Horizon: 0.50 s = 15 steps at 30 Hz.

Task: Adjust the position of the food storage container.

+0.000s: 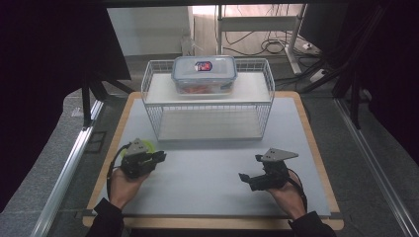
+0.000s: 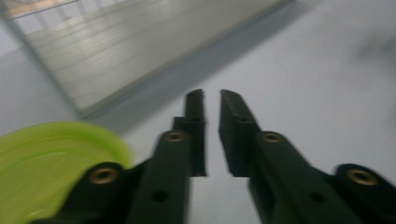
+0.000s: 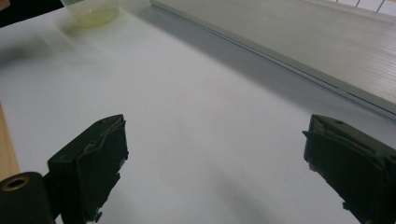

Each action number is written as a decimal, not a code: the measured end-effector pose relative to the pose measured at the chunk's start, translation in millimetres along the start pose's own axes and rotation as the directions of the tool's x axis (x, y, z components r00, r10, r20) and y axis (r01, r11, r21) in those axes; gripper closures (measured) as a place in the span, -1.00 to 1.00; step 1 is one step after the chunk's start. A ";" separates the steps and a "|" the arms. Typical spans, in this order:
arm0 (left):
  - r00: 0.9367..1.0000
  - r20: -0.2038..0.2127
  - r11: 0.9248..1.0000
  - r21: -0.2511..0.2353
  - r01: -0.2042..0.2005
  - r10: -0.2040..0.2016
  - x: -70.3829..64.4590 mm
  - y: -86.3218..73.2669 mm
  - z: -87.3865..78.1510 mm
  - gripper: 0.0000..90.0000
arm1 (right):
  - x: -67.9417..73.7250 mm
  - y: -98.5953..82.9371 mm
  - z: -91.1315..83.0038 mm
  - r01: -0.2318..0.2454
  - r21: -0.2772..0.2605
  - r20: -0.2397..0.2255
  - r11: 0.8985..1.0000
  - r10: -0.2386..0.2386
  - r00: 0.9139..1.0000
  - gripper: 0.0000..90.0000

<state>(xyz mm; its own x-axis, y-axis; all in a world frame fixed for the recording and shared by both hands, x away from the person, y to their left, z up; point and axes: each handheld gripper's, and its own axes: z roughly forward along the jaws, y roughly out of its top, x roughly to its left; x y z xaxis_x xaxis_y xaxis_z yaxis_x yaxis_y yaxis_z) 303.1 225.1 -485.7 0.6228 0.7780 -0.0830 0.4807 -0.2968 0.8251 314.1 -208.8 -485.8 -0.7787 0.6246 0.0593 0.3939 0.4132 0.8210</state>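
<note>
Two grippers hover low over the grey mat [image 1: 207,173]. The left gripper [image 2: 212,100] has its jaws nearly closed on nothing; the right gripper [image 3: 215,154] is spread wide and empty. The left gripper view shows a green lid [image 2: 51,158] close beside its jaws. Farther back, the high view shows a wire rack [image 1: 207,98] carrying a clear food box [image 1: 204,74].

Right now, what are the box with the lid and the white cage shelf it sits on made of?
The box looks like clear plastic: you can see reddish contents through its walls, and the glossy lid has a bluish rim. The cage shelf looks like thin metal wire with a white coating, going by its fine grid sides. Its flat shelf boards look pale and matte, maybe painted wood or plastic; I can't tell.
</note>
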 end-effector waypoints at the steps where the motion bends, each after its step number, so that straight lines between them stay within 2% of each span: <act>1: 1.000 -0.016 1.000 -0.002 0.009 -0.009 6.3 0.1 -2.6 0.99 | 0.0 0.0 0.2 0.000 0.001 0.000 1.000 0.000 1.000 -0.86; 4: 0.996 -0.064 0.998 -0.016 0.057 -0.058 28.4 -1.7 -13.0 1.00 | 0.1 0.0 0.7 0.000 0.002 0.008 1.000 0.000 1.000 -0.86; 5: 0.996 -0.064 0.998 -0.016 0.057 -0.058 28.4 -1.7 -13.0 1.00 | 0.1 0.1 1.0 -0.001 0.002 0.009 1.000 0.001 1.000 -0.86; 8: 0.991 -0.110 0.997 -0.019 0.076 -0.077 43.5 -5.1 -21.1 1.00 | 0.2 -0.2 1.8 0.000 0.005 0.010 1.000 0.000 1.000 -0.85; 11: 0.981 -0.167 0.995 -0.020 0.098 -0.100 60.5 -11.6 -29.6 1.00 | 0.6 -0.9 3.3 0.002 0.013 0.010 1.000 -0.002 1.000 -0.85; 12: 0.978 -0.175 0.994 -0.025 0.110 -0.113 64.4 -13.4 -31.3 1.00 | 0.7 -1.1 3.7 0.006 0.014 0.010 1.000 -0.006 1.000 -0.85; 15: 0.965 -0.216 0.989 -0.035 0.146 -0.151 77.8 -20.7 -36.9 1.00 | 0.7 -1.3 4.2 0.007 0.017 0.009 1.000 -0.007 1.000 -0.84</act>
<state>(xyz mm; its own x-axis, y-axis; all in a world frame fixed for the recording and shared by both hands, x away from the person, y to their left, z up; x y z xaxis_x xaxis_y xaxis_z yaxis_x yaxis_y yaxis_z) 318.8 312.2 -488.7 0.3948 0.9150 -0.0833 0.5449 -0.1602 0.8230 315.1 -206.1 -489.2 -0.7770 0.6277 0.0484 0.3970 0.4290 0.8114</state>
